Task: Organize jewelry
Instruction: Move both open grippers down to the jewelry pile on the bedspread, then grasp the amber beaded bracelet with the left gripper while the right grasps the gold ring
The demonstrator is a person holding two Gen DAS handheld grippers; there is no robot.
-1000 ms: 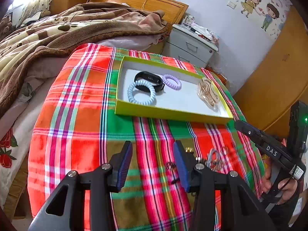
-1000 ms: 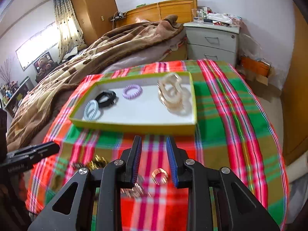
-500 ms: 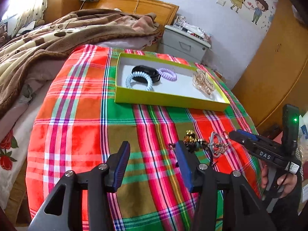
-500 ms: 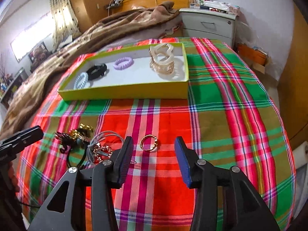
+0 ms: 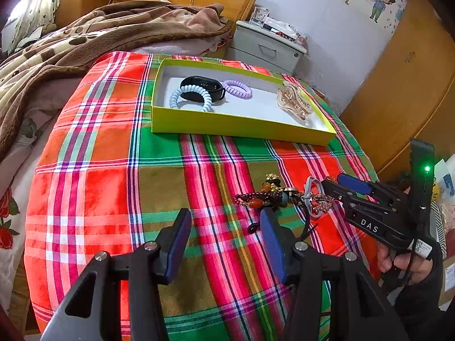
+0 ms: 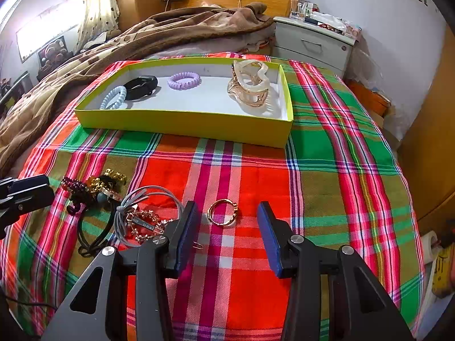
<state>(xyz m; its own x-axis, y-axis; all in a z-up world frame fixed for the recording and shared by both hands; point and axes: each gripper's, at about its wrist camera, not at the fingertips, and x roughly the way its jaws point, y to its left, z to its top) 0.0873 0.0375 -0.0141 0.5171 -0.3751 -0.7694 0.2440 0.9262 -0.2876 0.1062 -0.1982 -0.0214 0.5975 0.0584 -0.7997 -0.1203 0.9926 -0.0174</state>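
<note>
A yellow-green box (image 6: 182, 126) (image 5: 241, 128) on the plaid cloth holds a blue coil tie (image 6: 113, 101), a black band (image 6: 140, 86), a purple coil tie (image 6: 184, 80) and a gold hair claw (image 6: 250, 88). A gold ring (image 6: 222, 213) lies on the cloth just ahead of my open, empty right gripper (image 6: 227, 236). A heap of bead bracelets (image 6: 93, 187) (image 5: 264, 196), grey hair ties and a chain (image 6: 142, 218) lies left of it. My left gripper (image 5: 224, 244) is open and empty, near the heap.
The plaid cloth (image 5: 113, 156) covers a round-edged table beside a bed with a brown blanket (image 5: 85, 37). A grey nightstand (image 6: 312, 42) stands behind the box. Wooden cabinet doors (image 5: 412, 85) are on the right.
Both grippers pulled back and lowered toward the near edge. The right jaws opened wider, with the gold ring now between and ahead of them. The left gripper stays open.
</note>
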